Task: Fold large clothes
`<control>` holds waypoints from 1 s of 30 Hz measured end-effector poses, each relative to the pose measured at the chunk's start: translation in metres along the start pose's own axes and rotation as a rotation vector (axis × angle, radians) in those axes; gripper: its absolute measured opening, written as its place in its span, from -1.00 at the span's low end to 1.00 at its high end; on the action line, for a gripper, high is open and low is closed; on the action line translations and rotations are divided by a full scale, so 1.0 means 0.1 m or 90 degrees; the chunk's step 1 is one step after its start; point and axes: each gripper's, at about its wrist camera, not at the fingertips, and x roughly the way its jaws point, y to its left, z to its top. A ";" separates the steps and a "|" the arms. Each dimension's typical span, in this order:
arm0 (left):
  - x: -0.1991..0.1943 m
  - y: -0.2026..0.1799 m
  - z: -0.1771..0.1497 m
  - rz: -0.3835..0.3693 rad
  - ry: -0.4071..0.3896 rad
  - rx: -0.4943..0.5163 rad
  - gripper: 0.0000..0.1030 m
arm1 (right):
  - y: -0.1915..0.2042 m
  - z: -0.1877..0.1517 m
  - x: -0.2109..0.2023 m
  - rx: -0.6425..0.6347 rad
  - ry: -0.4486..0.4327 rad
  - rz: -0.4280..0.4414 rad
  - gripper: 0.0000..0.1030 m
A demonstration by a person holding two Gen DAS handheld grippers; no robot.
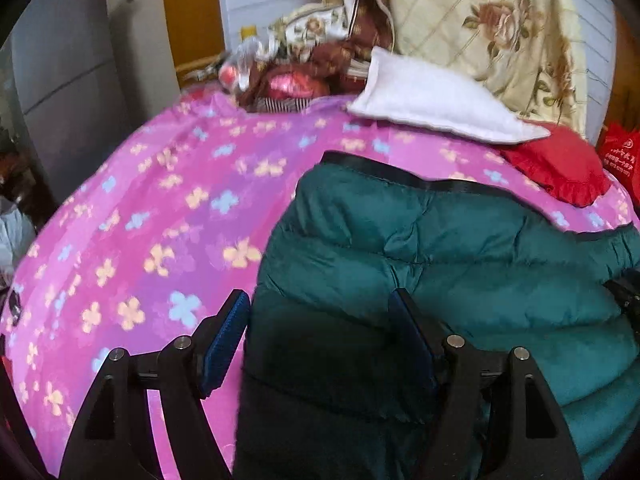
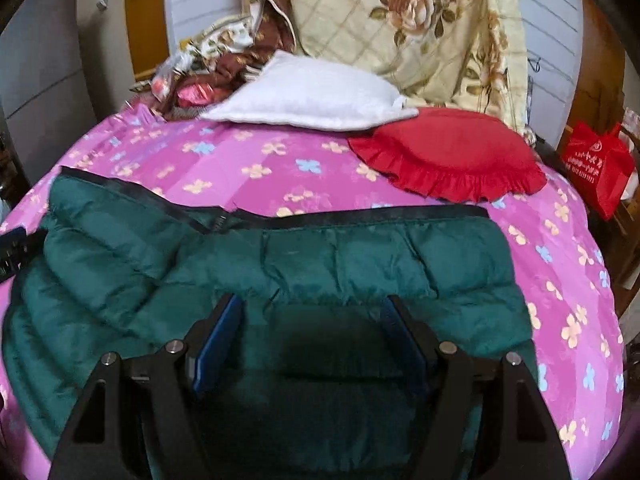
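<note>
A dark green quilted jacket point(image 1: 440, 264) lies spread on the bed, its black-trimmed edge point(image 2: 360, 214) toward the pillows. My left gripper point(image 1: 320, 320) hovers over the jacket's left edge, jaws wide apart, the blue pads point(image 1: 224, 344) touching no fabric. My right gripper point(image 2: 312, 320) stands open above the middle of the jacket point(image 2: 320, 264), with puffy cloth below the gap but nothing pinched. The other gripper shows as a dark shape at the right edge of the left wrist view and at the left edge of the right wrist view.
The bed has a pink flowered cover point(image 1: 160, 208). At its head lie a white pillow point(image 2: 312, 96), a red frilled cushion point(image 2: 452, 152) and a heaped floral quilt point(image 2: 400, 12). A red bag point(image 2: 600, 164) stands off the right side, a grey cabinet point(image 1: 68, 88) at left.
</note>
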 end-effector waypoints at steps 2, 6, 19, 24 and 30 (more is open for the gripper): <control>0.05 0.03 -0.01 -0.009 -0.002 -0.022 0.05 | -0.06 0.02 0.20 0.023 0.043 0.003 0.48; 0.11 0.03 0.02 -0.013 0.015 -0.031 0.05 | -0.10 0.02 0.42 0.037 0.067 -0.003 0.49; 0.09 -0.16 0.27 -0.004 0.022 -0.011 0.05 | -0.38 0.09 -0.06 0.014 0.024 -0.071 0.55; 0.26 -0.22 0.25 0.005 0.043 -0.001 0.05 | -0.73 -0.03 0.08 0.067 0.040 -0.088 0.56; 0.34 -0.28 0.23 0.013 0.052 0.014 0.05 | -0.92 -0.21 0.23 0.137 0.029 -0.049 0.61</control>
